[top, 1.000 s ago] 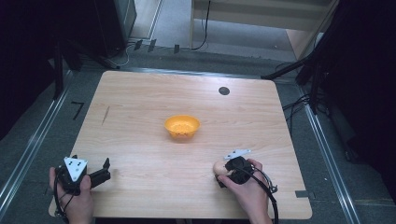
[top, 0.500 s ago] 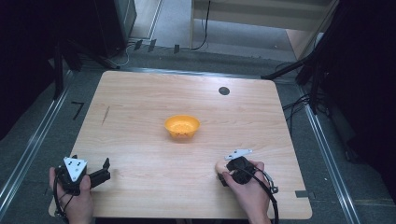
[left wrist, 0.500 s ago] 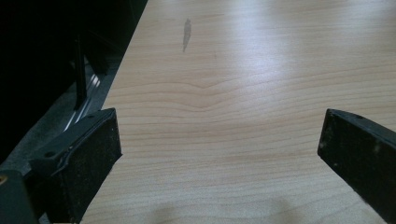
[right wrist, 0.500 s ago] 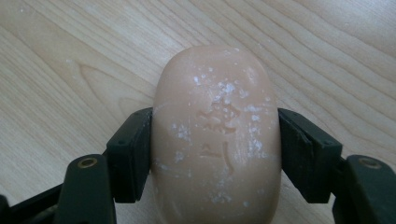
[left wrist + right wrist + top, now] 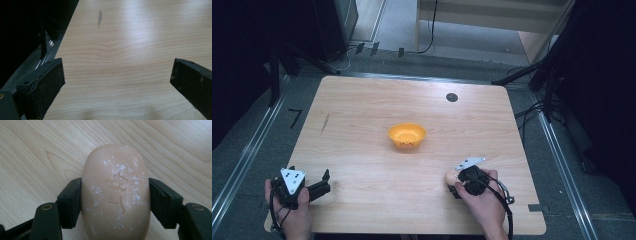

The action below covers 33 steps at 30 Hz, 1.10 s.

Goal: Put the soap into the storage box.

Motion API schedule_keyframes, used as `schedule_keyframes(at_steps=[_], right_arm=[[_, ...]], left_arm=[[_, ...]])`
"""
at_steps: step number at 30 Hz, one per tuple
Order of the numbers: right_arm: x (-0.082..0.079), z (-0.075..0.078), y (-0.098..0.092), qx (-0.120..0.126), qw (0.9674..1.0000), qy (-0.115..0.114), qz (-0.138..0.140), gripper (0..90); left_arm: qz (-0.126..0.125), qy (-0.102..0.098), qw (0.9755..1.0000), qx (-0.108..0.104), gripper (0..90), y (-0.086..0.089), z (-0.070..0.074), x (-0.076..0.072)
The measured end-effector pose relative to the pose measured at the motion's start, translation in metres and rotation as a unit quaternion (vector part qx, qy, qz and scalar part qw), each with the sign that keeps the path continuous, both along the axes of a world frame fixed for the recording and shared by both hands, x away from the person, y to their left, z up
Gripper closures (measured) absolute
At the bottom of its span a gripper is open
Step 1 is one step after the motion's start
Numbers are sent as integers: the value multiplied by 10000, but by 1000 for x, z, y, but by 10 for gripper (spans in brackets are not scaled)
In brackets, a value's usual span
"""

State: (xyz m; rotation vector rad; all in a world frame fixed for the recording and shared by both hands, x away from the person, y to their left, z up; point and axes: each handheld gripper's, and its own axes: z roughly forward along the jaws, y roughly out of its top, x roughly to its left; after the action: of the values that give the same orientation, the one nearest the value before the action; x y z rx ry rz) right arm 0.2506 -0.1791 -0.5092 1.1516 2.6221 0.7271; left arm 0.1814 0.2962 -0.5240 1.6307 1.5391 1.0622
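A peach-coloured oval bar of soap (image 5: 115,192), with a stamped mark and white specks on top, lies on the wooden table (image 5: 37,157). My right gripper (image 5: 115,195) is shut on it, one black pad pressed against each long side. In the high view the soap (image 5: 451,176) peeks out at the left of my right gripper (image 5: 457,182), near the table's front right. An orange bowl (image 5: 407,135) stands at the middle of the table. My left gripper (image 5: 326,181) rests at the front left corner; in its own view the left gripper (image 5: 116,77) is open over bare wood.
A small black round disc (image 5: 452,97) sits in the table (image 5: 362,110) top at the far right. A dark streak (image 5: 99,18) marks the wood ahead of the left gripper. The table's left edge (image 5: 65,37) drops to a dark floor with metal rails.
The right hand has shifted very slightly at the soap. The left hand and the bowl have stayed where they were.
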Motion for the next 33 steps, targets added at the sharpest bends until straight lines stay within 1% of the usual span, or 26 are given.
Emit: schedule_keyframes(at_steps=[7,10,15,16,17,26,32,33], right_arm=[[5,8,-2,-28,9998,6,214,337],[8,10,0,-115,9995,-31,283,337],[12,12,1,-127,9988,-95,454,337],[12,12,1,-127,9988,-95,454,337],[14,13,1,-121,9984,-106,544,337],[20,19,0,-101,9970,-188,749,337],[24,23,1,-120,9948,-239,982,337],[24,24,1,-128,9948,-233,980,337]], left_arm=[[-6,1,10000,11,0,0,0,0],[-9,-1,10000,-15,0,0,0,0],[-5,-14,10000,-57,0,1,0,0],[-5,-14,10000,-57,0,1,0,0],[8,-2,10000,-60,0,1,0,0],[-12,-25,10000,-52,0,1,0,0],[-13,-11,10000,-38,0,1,0,0],[-10,-19,10000,-37,0,1,0,0]])
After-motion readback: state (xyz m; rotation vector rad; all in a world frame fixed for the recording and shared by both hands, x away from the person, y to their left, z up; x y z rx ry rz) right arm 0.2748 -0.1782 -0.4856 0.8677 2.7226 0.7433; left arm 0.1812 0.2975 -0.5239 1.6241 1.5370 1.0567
